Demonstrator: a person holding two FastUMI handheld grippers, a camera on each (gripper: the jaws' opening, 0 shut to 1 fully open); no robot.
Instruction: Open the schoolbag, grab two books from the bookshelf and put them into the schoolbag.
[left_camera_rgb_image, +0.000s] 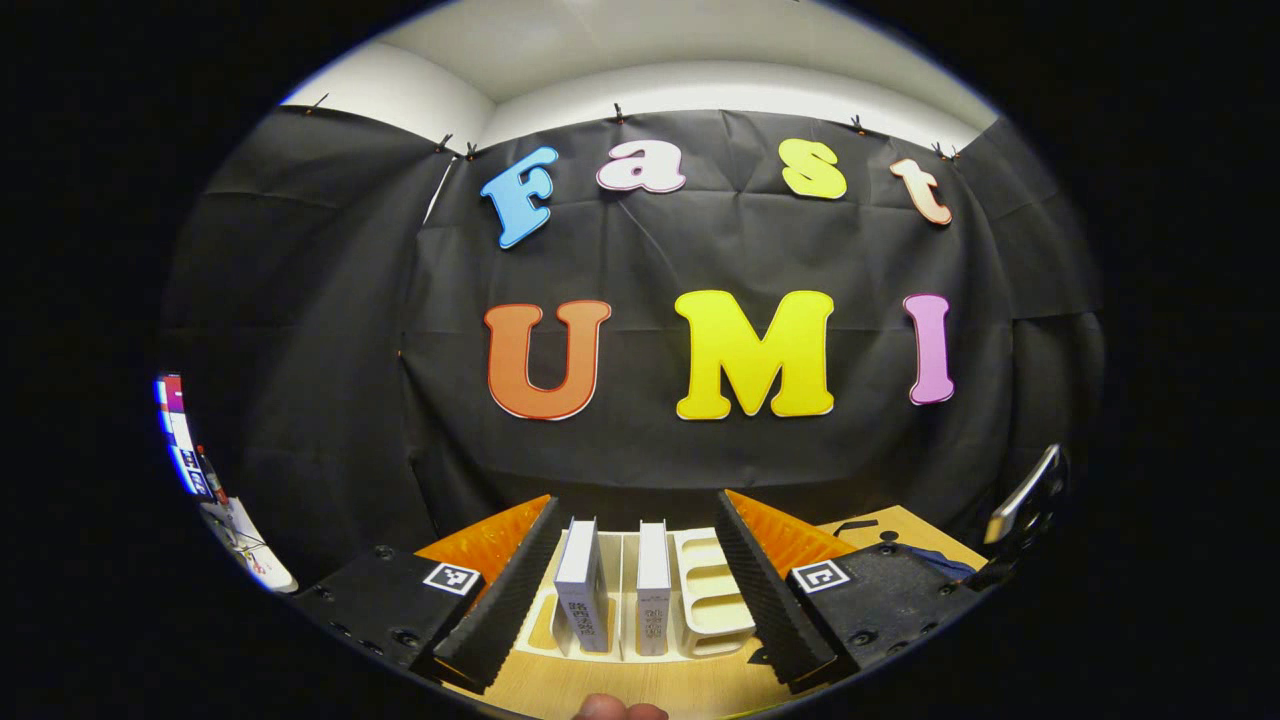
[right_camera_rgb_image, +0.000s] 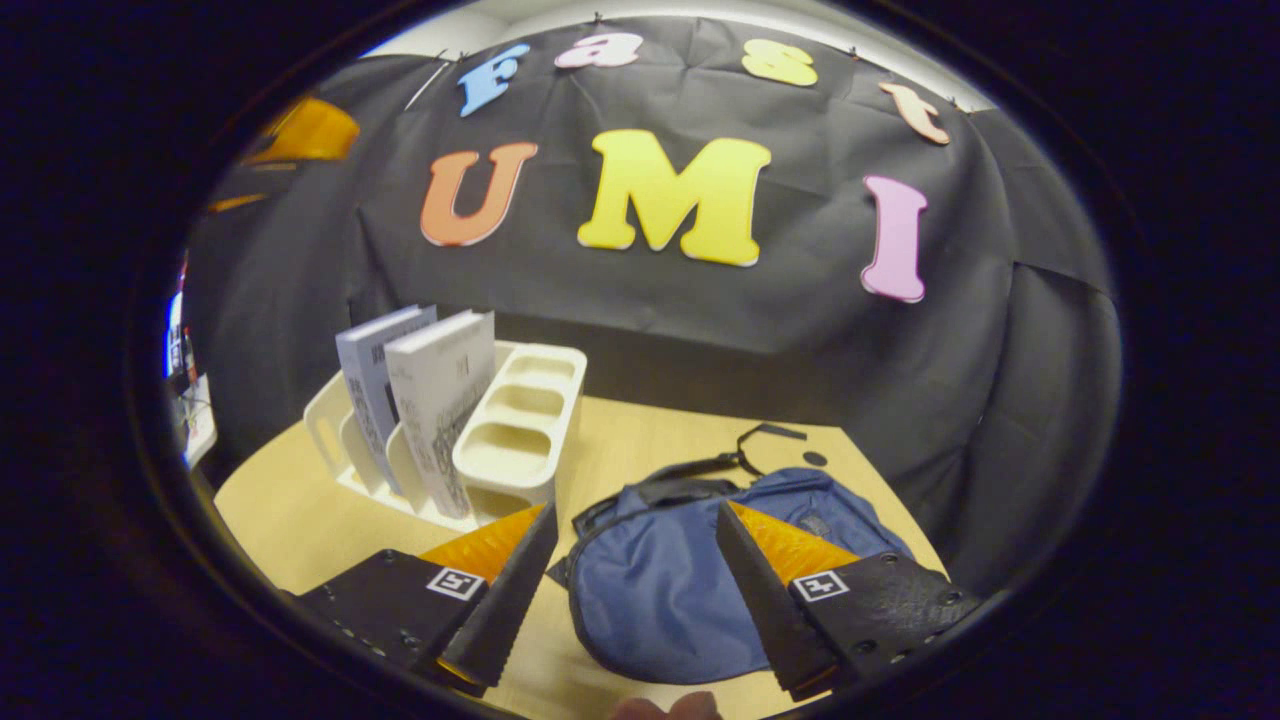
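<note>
Two grey-white books (left_camera_rgb_image: 580, 590) (left_camera_rgb_image: 653, 585) stand upright in a cream bookshelf rack (left_camera_rgb_image: 710, 590) on the wooden table. My left gripper (left_camera_rgb_image: 630, 610) is open, raised in front of the rack with both books seen between its fingers, apart from them. In the right gripper view the same books (right_camera_rgb_image: 375, 385) (right_camera_rgb_image: 440, 400) lean in the rack (right_camera_rgb_image: 520, 420) at left, and a blue schoolbag (right_camera_rgb_image: 660, 590) lies flat on the table. My right gripper (right_camera_rgb_image: 635, 590) is open above the bag, touching nothing.
The wooden table (right_camera_rgb_image: 290, 520) ends at the black cloth wall behind the rack. A black strap (right_camera_rgb_image: 745, 450) trails from the bag toward the back. A fingertip (left_camera_rgb_image: 615, 710) of the holding hand shows at the bottom edge.
</note>
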